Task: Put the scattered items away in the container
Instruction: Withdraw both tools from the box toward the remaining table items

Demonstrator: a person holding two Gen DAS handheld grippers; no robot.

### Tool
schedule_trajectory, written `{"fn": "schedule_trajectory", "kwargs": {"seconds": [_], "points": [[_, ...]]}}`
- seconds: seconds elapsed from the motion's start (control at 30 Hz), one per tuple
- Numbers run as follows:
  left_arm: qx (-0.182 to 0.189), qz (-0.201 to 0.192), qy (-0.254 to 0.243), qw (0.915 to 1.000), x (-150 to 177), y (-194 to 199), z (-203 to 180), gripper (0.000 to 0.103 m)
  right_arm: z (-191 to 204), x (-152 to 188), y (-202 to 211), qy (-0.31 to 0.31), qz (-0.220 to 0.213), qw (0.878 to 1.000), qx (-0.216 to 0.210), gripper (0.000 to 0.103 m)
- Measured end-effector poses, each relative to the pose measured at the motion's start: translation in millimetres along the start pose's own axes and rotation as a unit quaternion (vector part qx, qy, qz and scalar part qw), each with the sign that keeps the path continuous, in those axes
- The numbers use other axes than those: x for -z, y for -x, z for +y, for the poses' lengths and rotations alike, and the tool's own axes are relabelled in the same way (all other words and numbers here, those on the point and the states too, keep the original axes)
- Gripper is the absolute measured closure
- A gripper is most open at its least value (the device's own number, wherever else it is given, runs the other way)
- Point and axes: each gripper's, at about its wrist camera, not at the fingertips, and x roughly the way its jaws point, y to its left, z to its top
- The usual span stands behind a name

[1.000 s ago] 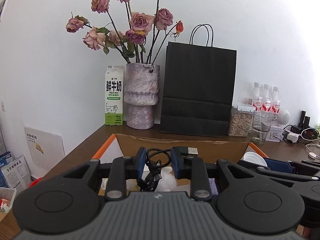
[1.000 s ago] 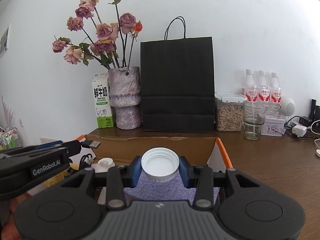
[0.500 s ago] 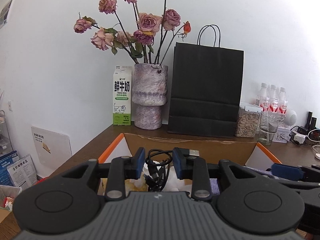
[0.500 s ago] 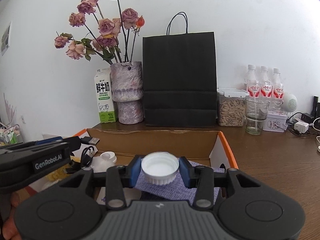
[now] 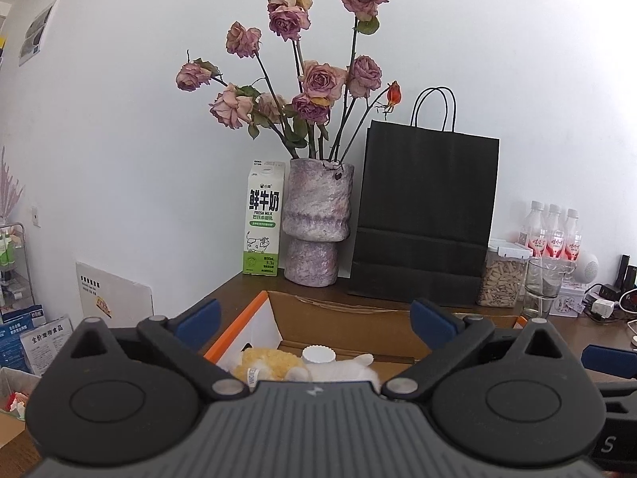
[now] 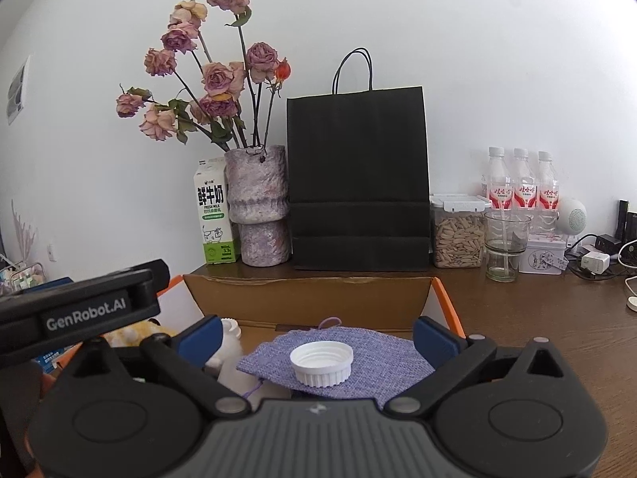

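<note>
Now both my grippers, left point(image 5: 314, 320) and right point(image 6: 316, 334), are opening wide and empty over the cardboard box point(image 6: 310, 298); the white cap point(image 6: 321, 363) lies inside on the purple pouch point(image 6: 378, 352). Next I must find another scattered item.

White wall point(image 6: 497, 59) fills the bkgd, evenly lit, no hard shadows. Brown wooden table point(image 6: 537, 318) runs along it. Against the wall, from centre: black paper bag point(image 6: 358, 175) at 12 o'clock, mottled purple vase point(image 6: 260, 207) w/ dried pink roses point(image 6: 217, 79) at 11, milk carton point(image 6: 213, 211) touching the vase's left. At 2 o'clock: seed jar point(image 6: 458, 235), empty glass point(image 6: 506, 245), three water bottles point(image 6: 523, 183), chargers & cables point(image 6: 597, 255) at 3.
</note>
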Motion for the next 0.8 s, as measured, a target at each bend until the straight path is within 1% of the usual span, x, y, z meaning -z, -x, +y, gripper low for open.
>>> {"fn": "schedule_trajectory", "kwargs": {"seconds": [0.33,0.6,0.8], "points": [[-0.007,0.004,-0.013,0.9999,8.9,2.1,7.3,0.0,-1.3,8.0,6.3,0.012,0.002,1.0,0.009,0.0],[-0.013,-0.01,-0.008,0.9998,15.0,17.4,29.7,0.0,-2.9,15.3,21.9,0.02,-0.012,1.0,0.016,0.0],[-0.025,0.004,-0.019,0.9995,22.7,24.8,43.9,0.0,-6.5,25.8,32.9,0.026,-0.018,0.999,0.024,0.0]]}}
